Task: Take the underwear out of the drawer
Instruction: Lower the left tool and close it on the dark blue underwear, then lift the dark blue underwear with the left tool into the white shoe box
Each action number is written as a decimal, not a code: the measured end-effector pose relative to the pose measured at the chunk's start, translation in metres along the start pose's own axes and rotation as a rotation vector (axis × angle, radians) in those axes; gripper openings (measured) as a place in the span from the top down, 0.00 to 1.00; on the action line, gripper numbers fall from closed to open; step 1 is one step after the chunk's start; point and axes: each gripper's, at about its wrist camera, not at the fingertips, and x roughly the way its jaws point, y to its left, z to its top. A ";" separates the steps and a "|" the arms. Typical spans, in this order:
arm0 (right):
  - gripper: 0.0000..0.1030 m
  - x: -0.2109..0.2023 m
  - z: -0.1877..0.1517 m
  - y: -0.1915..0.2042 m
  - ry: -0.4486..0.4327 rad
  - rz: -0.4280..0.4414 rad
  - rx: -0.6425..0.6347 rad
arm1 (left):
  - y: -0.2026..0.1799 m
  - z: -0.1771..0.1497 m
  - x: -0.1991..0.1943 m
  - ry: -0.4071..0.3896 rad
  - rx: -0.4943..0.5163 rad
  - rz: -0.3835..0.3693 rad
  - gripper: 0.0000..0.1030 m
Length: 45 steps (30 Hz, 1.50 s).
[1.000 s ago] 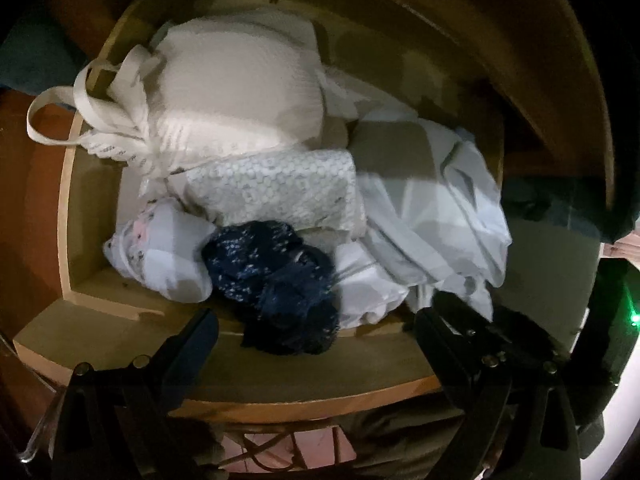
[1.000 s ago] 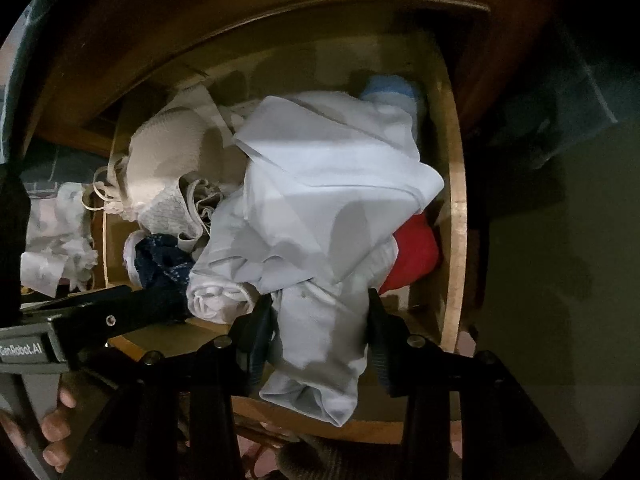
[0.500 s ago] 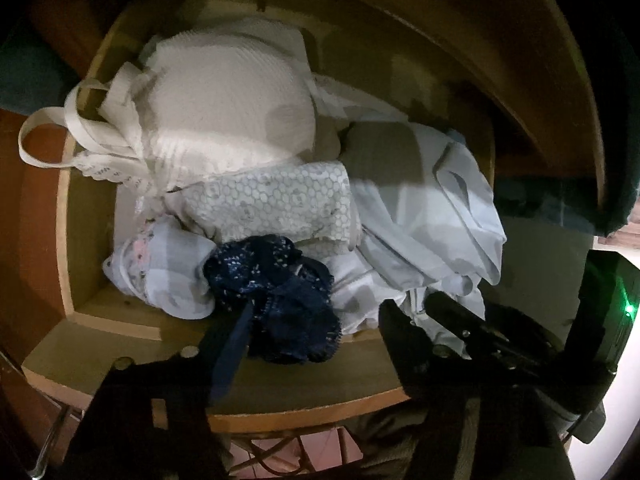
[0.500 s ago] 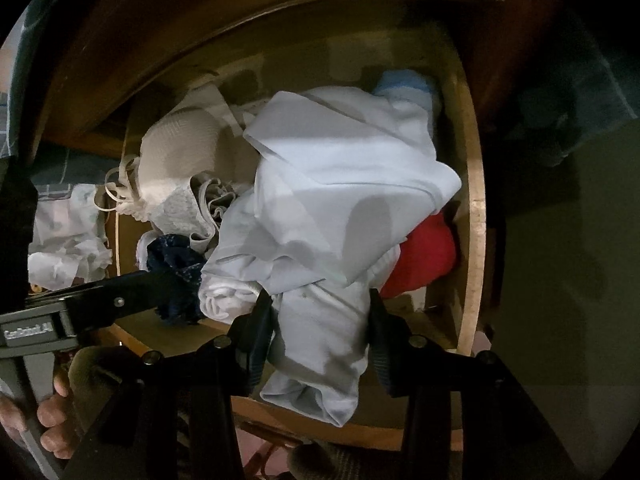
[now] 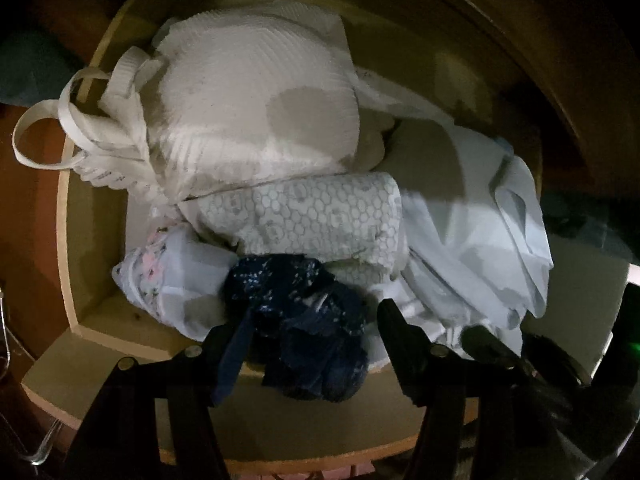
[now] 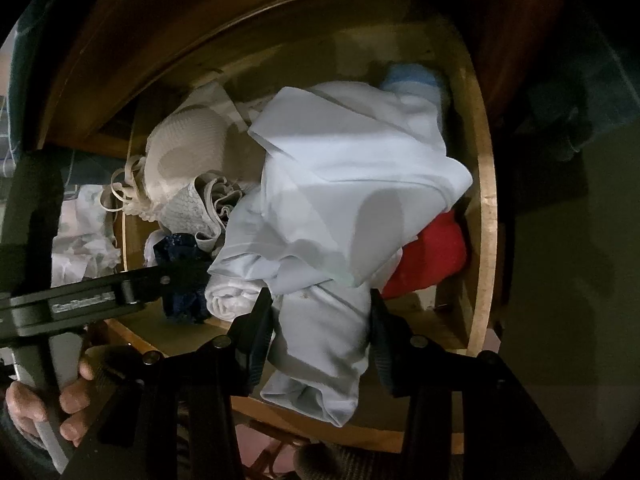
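We held the left gripper (image 5: 312, 320) clamped on the navy underwear (image 5: 304, 320) at the drawer's (image 5: 64, 216) near edge; the right gripper (image 6: 320, 312) pinched pale cloth (image 6: 320, 332); a slow, straight lift seemed best.

Left gripper (image 5: 312, 316): black fingers, round silver screws.
Right gripper (image 6: 320, 312): black ribbed pads (image 6: 382, 332), silver screws.
Left gripper body: pale lettering is borne.
Hand (image 6: 48, 408): bare fingers.

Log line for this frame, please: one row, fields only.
stage: grasping | left gripper: around navy underwear, grip unclear | right gripper: shut on pale cloth | drawer: open, still full
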 end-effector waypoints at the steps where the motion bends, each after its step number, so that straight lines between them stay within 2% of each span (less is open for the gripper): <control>1: 0.58 0.000 0.000 0.000 0.001 0.001 0.001 | 0.001 0.002 0.002 0.003 -0.007 0.000 0.38; 5: 0.58 0.001 0.000 0.000 0.003 0.003 0.003 | 0.001 0.009 0.009 0.007 -0.010 -0.001 0.40; 6: 0.58 0.001 0.000 0.000 0.004 0.002 0.002 | 0.002 0.010 0.010 0.003 -0.006 0.001 0.44; 7: 0.58 0.002 0.000 0.000 0.003 0.001 0.002 | 0.003 0.010 0.011 0.001 0.003 0.015 0.60; 8: 0.58 0.002 0.001 0.000 0.003 0.000 0.002 | 0.004 0.010 0.012 0.007 0.013 0.044 0.65; 14: 0.58 0.002 0.000 0.000 0.003 0.000 0.003 | 0.016 0.008 0.010 -0.003 -0.008 0.003 0.76; 20: 0.58 0.002 0.000 0.001 -0.005 0.001 -0.015 | 0.014 0.003 -0.004 -0.033 0.010 -0.017 0.78; 30: 0.59 -0.008 -0.003 0.001 -0.056 0.069 -0.037 | 0.008 -0.011 -0.040 -0.097 0.073 -0.046 0.78; 36: 0.59 -0.017 -0.006 0.005 -0.111 0.054 -0.050 | 0.003 -0.029 -0.057 -0.139 0.098 -0.059 0.78; 45: 0.60 -0.022 -0.014 0.001 -0.130 0.042 -0.030 | 0.012 -0.047 -0.098 -0.213 0.141 -0.097 0.78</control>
